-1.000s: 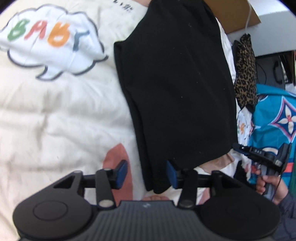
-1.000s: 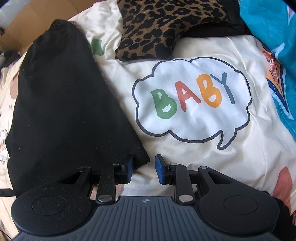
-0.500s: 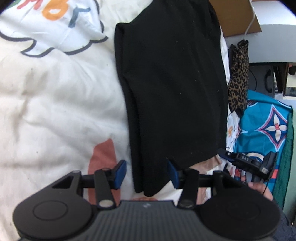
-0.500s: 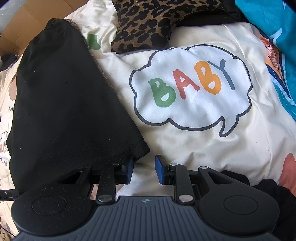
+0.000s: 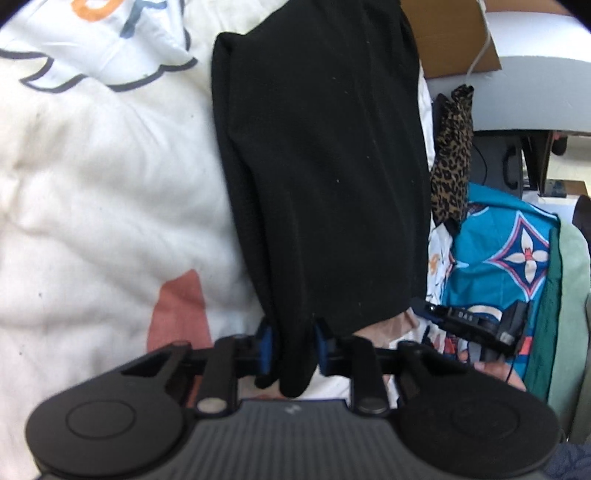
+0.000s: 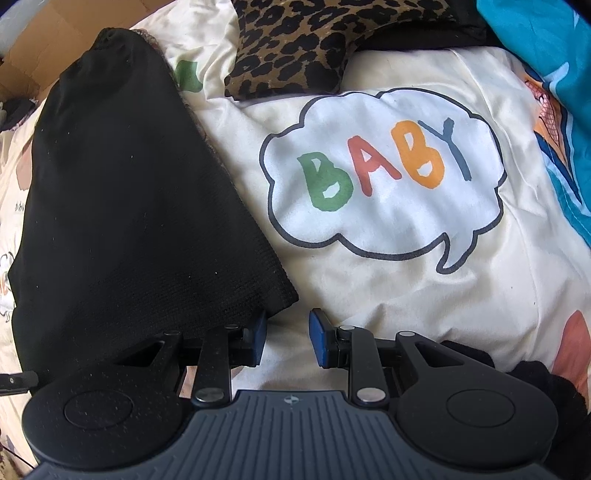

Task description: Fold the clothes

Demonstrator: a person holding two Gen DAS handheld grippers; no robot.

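Note:
A black garment (image 5: 325, 177), folded into a long strip, lies on a cream duvet (image 5: 92, 221). My left gripper (image 5: 291, 347) is shut on the near end of the strip, with black cloth bunched between the blue pads (image 5: 264, 345). In the right wrist view the same black garment (image 6: 129, 206) fills the left half. Its near right corner touches the left finger of my right gripper (image 6: 286, 332), which stands open over bare duvet with nothing between its pads. The right gripper (image 5: 469, 325) also shows in the left wrist view, held by a hand beside the garment's right edge.
A leopard-print cloth (image 6: 314, 44) lies at the back, with a teal patterned fabric (image 6: 535, 44) to its right. The duvet carries a "BABY" speech bubble (image 6: 384, 170). A cardboard box (image 5: 454, 33) stands beyond the garment. A green cloth (image 5: 569, 295) lies at the far right.
My left gripper's fingers have come together on the near end of the black garment, and it has moved slightly forward. The right gripper has stayed open and almost still.

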